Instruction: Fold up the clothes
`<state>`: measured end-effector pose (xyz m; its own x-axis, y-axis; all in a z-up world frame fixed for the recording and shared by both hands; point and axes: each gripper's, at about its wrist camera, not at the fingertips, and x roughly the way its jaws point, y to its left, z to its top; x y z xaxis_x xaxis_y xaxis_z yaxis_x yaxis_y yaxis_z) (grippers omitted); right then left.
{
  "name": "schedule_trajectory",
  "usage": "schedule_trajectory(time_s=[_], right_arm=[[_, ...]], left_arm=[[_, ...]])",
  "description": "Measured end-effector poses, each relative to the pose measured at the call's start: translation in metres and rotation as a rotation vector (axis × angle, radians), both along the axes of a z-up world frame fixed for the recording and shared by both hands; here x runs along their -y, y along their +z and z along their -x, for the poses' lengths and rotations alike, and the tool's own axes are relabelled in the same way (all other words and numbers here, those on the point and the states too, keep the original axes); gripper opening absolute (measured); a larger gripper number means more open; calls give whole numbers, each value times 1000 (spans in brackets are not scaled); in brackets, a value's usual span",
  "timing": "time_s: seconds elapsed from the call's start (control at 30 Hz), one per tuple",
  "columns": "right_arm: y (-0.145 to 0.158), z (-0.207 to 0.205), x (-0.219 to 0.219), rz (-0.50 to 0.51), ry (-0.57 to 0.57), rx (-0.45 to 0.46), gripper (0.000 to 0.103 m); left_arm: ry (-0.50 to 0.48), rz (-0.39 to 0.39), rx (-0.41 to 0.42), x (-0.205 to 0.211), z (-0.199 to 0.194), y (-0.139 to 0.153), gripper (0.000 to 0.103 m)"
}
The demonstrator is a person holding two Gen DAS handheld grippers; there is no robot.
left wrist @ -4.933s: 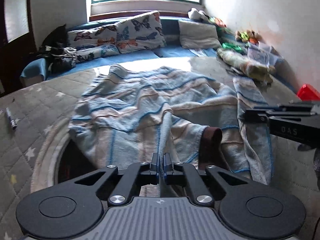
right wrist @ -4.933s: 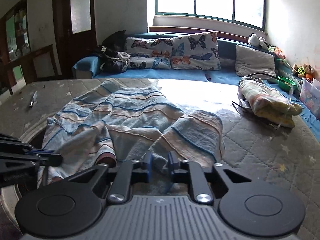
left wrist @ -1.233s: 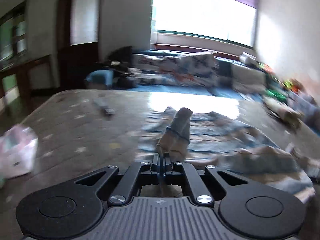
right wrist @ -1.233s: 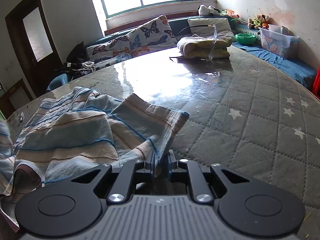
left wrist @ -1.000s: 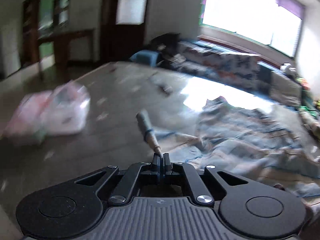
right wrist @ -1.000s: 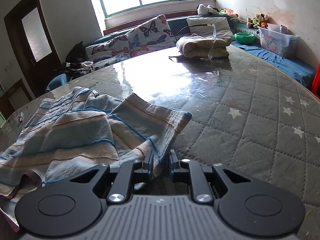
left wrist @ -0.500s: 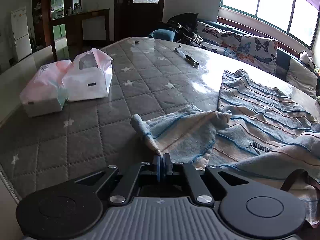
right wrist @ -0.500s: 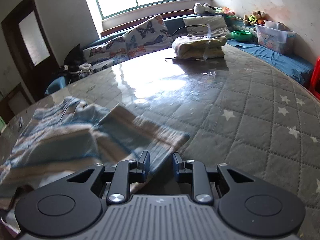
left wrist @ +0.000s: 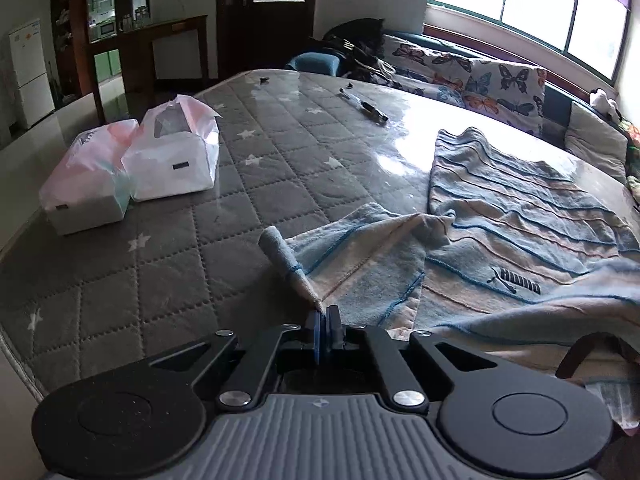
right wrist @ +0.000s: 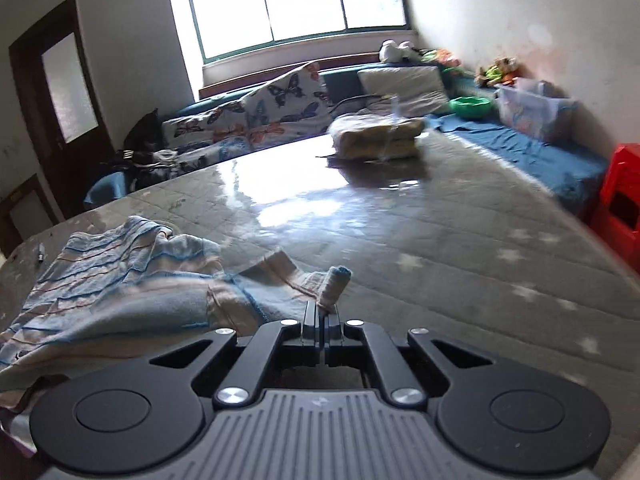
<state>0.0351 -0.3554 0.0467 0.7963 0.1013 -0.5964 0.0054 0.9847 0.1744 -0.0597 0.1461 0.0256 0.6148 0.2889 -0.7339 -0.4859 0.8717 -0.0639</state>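
Now | left gripper, right gripper | both pinch striped garment cuffs

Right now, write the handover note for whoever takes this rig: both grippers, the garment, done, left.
Left gripper: shut on a rolled sleeve tip of the striped sweater.
Right gripper: shut on the other sleeve cuff.
The sweater lies spread and rumpled on the quilted table; both sleeves are drawn outward. A folded bundle sits at the far side.
Done: both sleeve ends gripped.
Left: no fold made yet; probably flatten the body, then fold the sleeves in.
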Motion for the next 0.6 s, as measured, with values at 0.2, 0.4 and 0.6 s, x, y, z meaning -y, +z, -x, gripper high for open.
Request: schedule_trajectory(time_s=[0.2, 0.4, 0.6], right_arm=[[-15, 21, 21, 6, -63, -112, 5], [-5, 21, 28, 52, -78, -111, 17], [18, -1, 18, 71, 4, -61, 17]], left_arm=[[-55, 12, -38, 0, 4, -4, 3], [-87, -28, -55, -8, 12, 2, 21], [-53, -77, -38, -18, 15, 15, 40]])
